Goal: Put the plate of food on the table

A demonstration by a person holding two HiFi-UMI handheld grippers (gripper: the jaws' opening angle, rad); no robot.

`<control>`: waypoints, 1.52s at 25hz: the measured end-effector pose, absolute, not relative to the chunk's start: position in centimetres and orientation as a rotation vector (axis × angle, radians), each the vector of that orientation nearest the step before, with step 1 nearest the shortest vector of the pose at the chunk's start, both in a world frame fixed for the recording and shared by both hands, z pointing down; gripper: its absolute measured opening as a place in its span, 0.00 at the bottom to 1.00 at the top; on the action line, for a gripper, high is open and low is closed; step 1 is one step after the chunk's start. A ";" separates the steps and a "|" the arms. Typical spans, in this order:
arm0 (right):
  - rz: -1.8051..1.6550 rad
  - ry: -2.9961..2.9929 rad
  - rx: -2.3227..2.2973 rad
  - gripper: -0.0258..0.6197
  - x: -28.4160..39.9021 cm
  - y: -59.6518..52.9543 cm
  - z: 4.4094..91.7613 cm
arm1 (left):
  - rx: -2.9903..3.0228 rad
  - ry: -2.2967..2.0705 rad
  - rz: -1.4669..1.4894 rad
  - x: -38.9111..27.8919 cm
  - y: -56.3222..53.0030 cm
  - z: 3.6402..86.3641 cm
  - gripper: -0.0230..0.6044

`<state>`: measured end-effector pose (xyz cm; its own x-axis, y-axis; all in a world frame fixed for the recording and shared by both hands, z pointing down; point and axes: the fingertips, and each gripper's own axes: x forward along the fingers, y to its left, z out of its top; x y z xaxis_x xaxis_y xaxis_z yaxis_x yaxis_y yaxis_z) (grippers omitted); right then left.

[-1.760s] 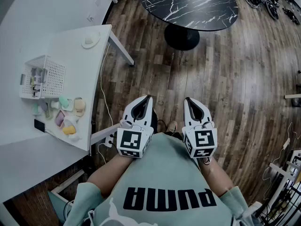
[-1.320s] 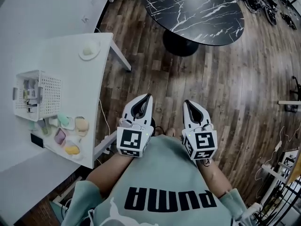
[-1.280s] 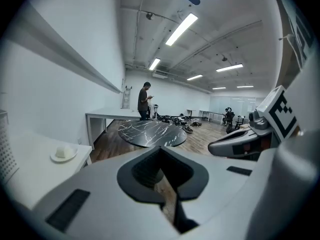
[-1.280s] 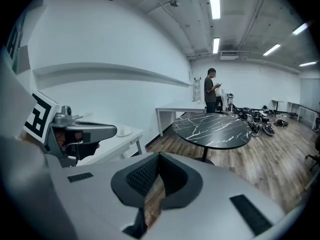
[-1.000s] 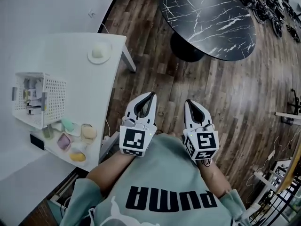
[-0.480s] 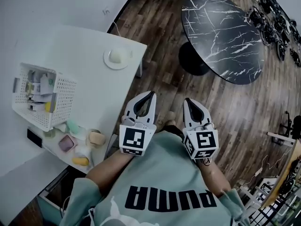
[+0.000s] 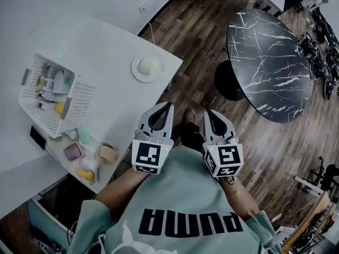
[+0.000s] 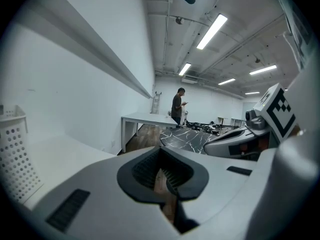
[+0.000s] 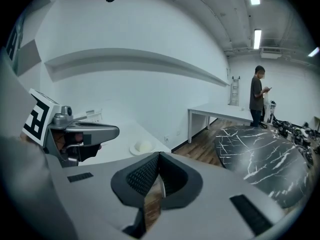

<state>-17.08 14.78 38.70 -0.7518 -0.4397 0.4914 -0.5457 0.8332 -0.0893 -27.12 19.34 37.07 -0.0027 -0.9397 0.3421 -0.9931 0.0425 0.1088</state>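
1. While the person keeps both tools close to the chest, the left claw (image 7: 168, 105) is closed with its jaws pressed together, and the right claw (image 7: 207, 111) just beside it is closed the same way. Both point forward.
2. Left of the left claw lies the white counter (image 7: 106, 46); that claw overlaps its near edge in the head view.
3. Several small coloured pieces (image 7: 87, 155) sit along the counter's near edge.
4. Just beyond them stands a white perforated basket (image 7: 55, 97) filled with mixed items, well left of the plate.
5. Farther on, the plate (image 7: 147, 67) lies flat on the counter close to its far corner, carrying a pale mound of food (image 7: 148, 65). It is round, so no long axis shows. Only bare counter lies between it and the left claw.
6. Ahead of the right claw, across wood floor (image 7: 201, 30), stands a round black marble table (image 7: 270, 62) on one pedestal, well apart from the counter.
7. Beyond it, a person (image 9: 258, 101) stands by a long white bench (image 9: 220, 112).
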 end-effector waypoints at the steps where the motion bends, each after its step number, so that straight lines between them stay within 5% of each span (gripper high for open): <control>1: 0.314 -2.561 0.699 0.05 -17.5 14.1 38.9 | 1.936 -2.026 0.236 -27.5 18.9 37.1 0.05; 22: 0.213 -2.665 0.062 0.05 -26.6 3.5 40.5 | 1.340 -2.368 0.164 -33.5 13.6 38.1 0.05; 38: 0.479 -2.451 -0.065 0.05 -37.0 3.4 46.7 | 1.077 -2.140 -0.079 -47.1 16.8 46.4 0.05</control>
<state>-37.05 3.44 46.74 -0.7988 0.1612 0.5796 -0.0691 0.9325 -0.3545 -47.08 16.76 46.36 -0.3853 -0.7183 0.5794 -0.6736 0.6480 0.3554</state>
